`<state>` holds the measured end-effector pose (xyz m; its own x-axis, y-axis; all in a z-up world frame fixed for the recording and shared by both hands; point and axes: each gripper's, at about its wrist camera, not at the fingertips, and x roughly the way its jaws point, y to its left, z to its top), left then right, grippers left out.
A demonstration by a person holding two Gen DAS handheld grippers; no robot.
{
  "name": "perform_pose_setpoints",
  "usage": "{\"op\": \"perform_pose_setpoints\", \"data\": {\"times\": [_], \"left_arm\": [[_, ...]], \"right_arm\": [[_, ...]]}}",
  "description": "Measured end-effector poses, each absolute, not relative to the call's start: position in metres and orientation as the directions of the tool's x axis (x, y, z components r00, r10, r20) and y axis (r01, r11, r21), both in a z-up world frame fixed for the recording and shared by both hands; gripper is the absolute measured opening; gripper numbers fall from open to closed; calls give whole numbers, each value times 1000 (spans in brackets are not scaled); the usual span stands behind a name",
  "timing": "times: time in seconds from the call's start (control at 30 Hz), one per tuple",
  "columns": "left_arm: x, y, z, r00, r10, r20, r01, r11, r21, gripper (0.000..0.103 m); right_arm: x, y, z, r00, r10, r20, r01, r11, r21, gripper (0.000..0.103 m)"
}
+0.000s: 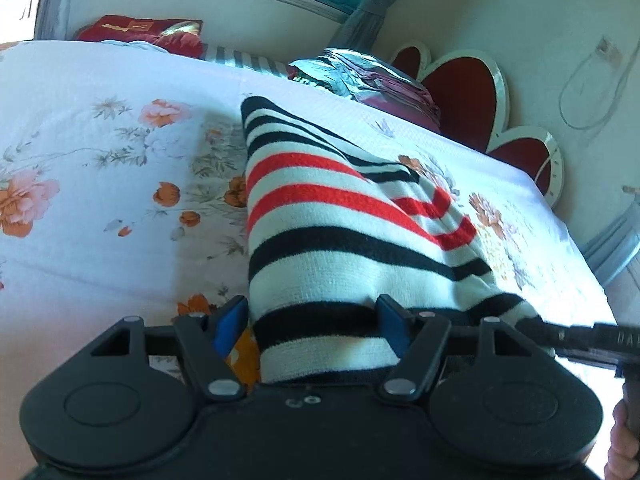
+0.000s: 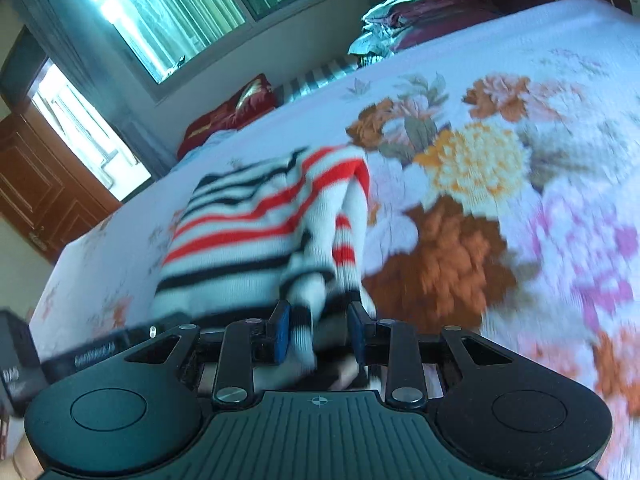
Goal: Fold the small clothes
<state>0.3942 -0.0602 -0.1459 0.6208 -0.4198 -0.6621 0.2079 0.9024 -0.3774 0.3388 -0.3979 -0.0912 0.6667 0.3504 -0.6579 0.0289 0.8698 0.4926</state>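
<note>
left gripper (image 1: 310, 320): jaws wide, striped sweater (image 1: 340, 216) hem between, pads clear | right gripper (image 2: 319, 326): jaws narrow, sweater fold between, contact unclear | sweater near bed (image 1: 100, 200) edge

coarse knit sweater (image 1: 340, 240), smooth printed cotton bedsheet (image 1: 100, 220), matt black plastic gripper (image 1: 310, 320).

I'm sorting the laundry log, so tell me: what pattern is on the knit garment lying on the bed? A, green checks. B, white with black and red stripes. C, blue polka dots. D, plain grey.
B: the knit garment is white with black and red bands, lying on the floral bedsheet.
</note>
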Motion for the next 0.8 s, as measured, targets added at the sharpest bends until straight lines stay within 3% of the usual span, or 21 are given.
{"op": "perform_pose_setpoints", "data": {"times": [0.07,0.27,0.67,0.7,0.8], "left_arm": [[396,-58,-149,614,-431,-661,204,896,-394,71],[398,-57,-152,600,-436,-670,213,895,-392,73],[432,-58,-114,650,-439,-620,195,885,-422,69],[438,-59,-113,655,-427,-623,184,890,-417,69],[458,-60,-114,664,-410,-626,154,894,-422,68]], "right_arm": [[333,-395,-101,666,283,-690,63,900,431,31],[330,-412,-131,633,321,-704,164,834,527,30],[374,-411,-76,707,296,-642,83,867,491,31],[384,-410,-75,708,299,-640,85,864,497,35],[419,-407,-79,706,280,-650,120,858,500,65]]}}
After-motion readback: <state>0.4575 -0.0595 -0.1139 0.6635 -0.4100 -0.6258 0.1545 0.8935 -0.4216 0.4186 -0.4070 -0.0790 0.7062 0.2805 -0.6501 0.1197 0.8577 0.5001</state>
